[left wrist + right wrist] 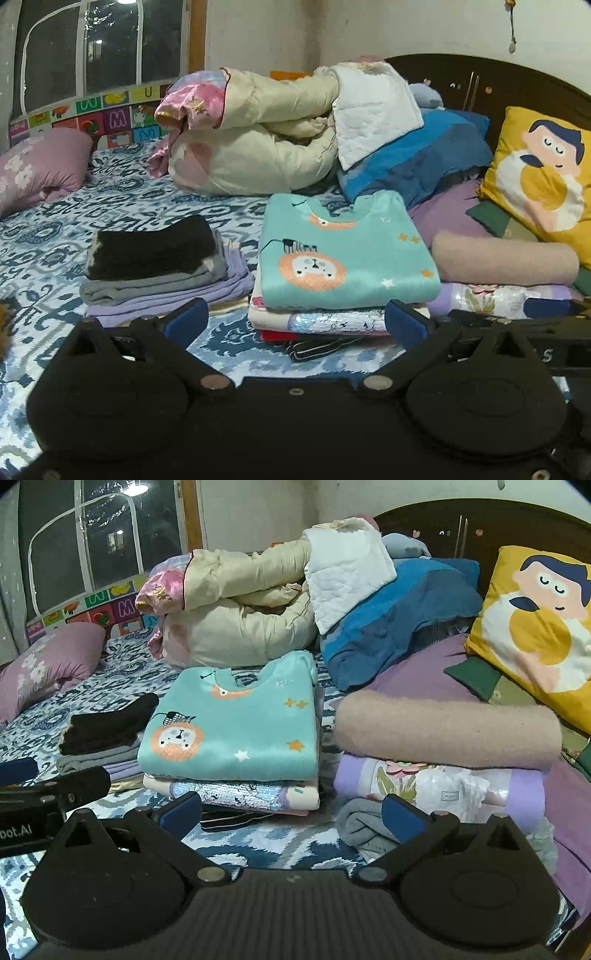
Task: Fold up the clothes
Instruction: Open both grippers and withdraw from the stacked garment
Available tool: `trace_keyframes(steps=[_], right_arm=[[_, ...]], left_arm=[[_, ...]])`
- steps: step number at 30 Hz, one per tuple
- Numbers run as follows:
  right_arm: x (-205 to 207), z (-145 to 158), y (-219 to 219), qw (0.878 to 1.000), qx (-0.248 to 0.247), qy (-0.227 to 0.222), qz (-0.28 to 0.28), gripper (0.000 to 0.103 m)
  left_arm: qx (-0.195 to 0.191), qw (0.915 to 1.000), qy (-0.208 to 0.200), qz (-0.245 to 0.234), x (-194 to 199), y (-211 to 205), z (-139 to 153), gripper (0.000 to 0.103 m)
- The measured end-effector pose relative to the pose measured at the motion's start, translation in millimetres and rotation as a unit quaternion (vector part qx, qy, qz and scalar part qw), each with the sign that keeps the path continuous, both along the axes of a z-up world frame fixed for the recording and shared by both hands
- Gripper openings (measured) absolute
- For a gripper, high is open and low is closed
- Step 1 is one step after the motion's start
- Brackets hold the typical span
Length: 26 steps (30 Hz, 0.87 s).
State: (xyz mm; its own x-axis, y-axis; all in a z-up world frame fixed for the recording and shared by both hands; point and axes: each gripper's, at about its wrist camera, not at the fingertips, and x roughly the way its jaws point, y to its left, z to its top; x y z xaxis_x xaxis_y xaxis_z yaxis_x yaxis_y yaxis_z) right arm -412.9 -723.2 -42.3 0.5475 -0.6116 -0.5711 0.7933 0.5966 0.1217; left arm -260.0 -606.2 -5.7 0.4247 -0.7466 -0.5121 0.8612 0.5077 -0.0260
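Note:
A folded teal top with a lion print [343,258] [236,723] lies on a middle stack of folded clothes on the bed. To its left is a lower stack topped by a black garment [151,247] [107,723]. On the right, a folded pink woolly piece [506,262] [447,727] rests on a lilac printed garment [439,782]. My left gripper [295,321] is open just in front of the middle stack, holding nothing. My right gripper [291,812] is open and empty between the middle and right stacks, with a grey garment [365,830] by its right finger.
A rolled cream quilt [258,147] and blue bedding [417,155] fill the back of the bed. A yellow cushion [539,627] leans on the dark headboard [498,81]. A purple pillow [40,166] lies far left. Patterned blue bedsheet [229,336] shows in front of the stacks.

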Motion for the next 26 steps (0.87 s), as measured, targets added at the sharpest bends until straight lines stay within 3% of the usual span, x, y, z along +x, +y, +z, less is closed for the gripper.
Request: trace_keyframes(steps=[26], right_arm=[[1.1, -0.4, -1.3, 1.000, 0.000, 0.002, 0.005, 0.103]], left_arm=[[0.006, 0.9999, -0.007, 0.011, 0.6, -1.6, -1.8, 0.103]])
